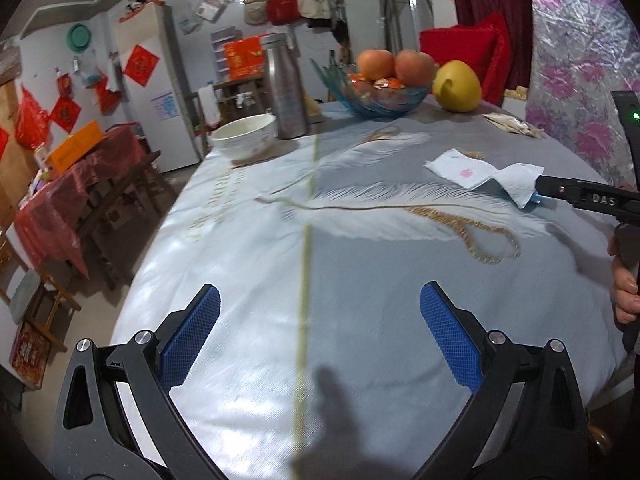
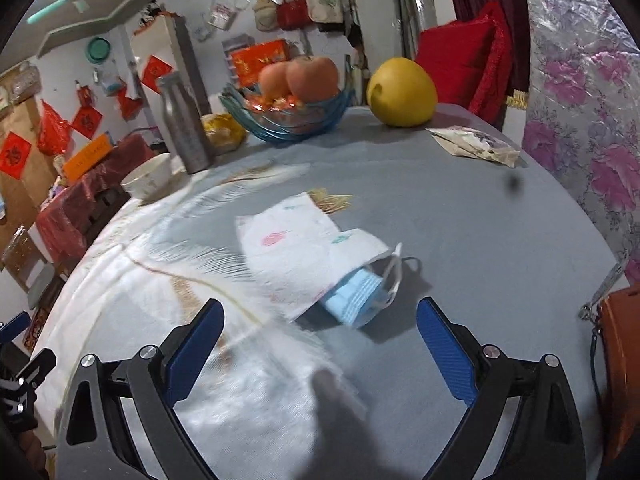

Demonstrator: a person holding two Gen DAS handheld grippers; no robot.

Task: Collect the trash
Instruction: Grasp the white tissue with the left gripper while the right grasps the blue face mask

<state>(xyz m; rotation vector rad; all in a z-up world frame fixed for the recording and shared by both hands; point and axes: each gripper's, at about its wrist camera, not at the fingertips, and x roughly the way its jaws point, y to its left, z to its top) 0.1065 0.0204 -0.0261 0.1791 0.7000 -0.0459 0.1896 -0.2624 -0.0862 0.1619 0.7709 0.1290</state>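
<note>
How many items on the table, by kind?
Trash: 3 (tissue, blue face mask, crumpled wrapper)
Loose fruit: 1 (pomelo)
Fruit bowl: 1 (glass bowl, holding apples)
Dishes: 1 (white bowl)
Bottles: 1 (steel flask)
Bags: 1 (yellow bag)
Total: 8

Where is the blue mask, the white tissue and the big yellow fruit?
blue mask (image 2: pixel 354 300), right wrist view, on its pleated front.
white tissue (image 2: pixel 288 248), right wrist view, on its flat middle.
yellow fruit (image 2: pixel 400 92), right wrist view, on its rounded side.
</note>
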